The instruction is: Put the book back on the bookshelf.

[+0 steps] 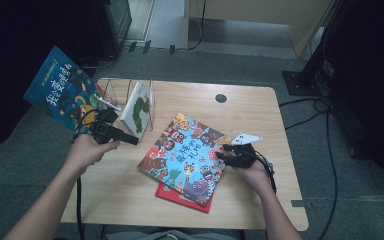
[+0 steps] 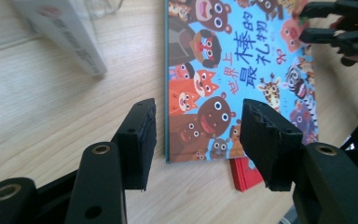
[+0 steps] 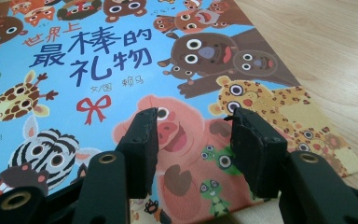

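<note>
Both tongs, left (image 1: 130,139) and right (image 1: 223,155), hang released and empty over the animal picture book (image 1: 185,155), which lies flat atop a red book (image 1: 180,196) on the tabletop (image 1: 125,195), not yet gripped or racked.

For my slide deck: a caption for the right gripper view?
Open right gripper poised over an animal picture book on a wooden table.

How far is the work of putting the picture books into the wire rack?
One white book with a green picture stands in the clear wire rack. Both open grippers, left gripper and right gripper, flank the blue animal-cover book, neither gripping it. It and the red book beneath remain flat on the wooden table.
</note>
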### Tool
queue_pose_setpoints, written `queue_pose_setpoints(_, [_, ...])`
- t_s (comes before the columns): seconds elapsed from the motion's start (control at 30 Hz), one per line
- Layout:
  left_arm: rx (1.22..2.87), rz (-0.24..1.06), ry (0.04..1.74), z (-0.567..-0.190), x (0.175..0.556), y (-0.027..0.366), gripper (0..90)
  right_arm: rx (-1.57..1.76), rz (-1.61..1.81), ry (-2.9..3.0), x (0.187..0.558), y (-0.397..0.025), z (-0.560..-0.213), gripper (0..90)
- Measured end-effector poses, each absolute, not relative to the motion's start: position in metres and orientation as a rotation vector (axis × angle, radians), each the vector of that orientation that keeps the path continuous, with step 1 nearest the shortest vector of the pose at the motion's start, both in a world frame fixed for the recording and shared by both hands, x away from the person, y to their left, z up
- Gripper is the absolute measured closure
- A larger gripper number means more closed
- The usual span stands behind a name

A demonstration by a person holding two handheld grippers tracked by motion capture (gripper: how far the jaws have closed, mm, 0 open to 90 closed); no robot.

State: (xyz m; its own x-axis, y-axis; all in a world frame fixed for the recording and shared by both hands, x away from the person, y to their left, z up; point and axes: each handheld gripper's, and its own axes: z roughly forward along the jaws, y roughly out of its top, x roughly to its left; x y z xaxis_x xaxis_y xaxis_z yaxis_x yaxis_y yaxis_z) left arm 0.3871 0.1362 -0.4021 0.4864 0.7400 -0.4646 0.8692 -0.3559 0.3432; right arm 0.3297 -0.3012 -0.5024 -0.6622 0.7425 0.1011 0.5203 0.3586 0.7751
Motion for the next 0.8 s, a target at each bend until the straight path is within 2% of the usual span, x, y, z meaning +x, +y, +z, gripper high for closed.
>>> queue_pose_setpoints(0.27, [2.221,-0.345,1.295,-0.436,0.385,0.112,47.0,1.162,1.191,2.340,0.324,-0.312,-0.502,56.8])
queue_pose_setpoints(0.47, [2.264,-0.322,1.286,-0.450,0.388,0.100,46.9,1.184,1.194,2.323,0.317,-0.318,-0.503,58.5])
queue_pose_setpoints(0.8, [2.278,-0.338,1.284,-0.473,0.395,0.085,47.1,1.245,1.190,2.343,0.308,-0.329,-0.503,81.9])
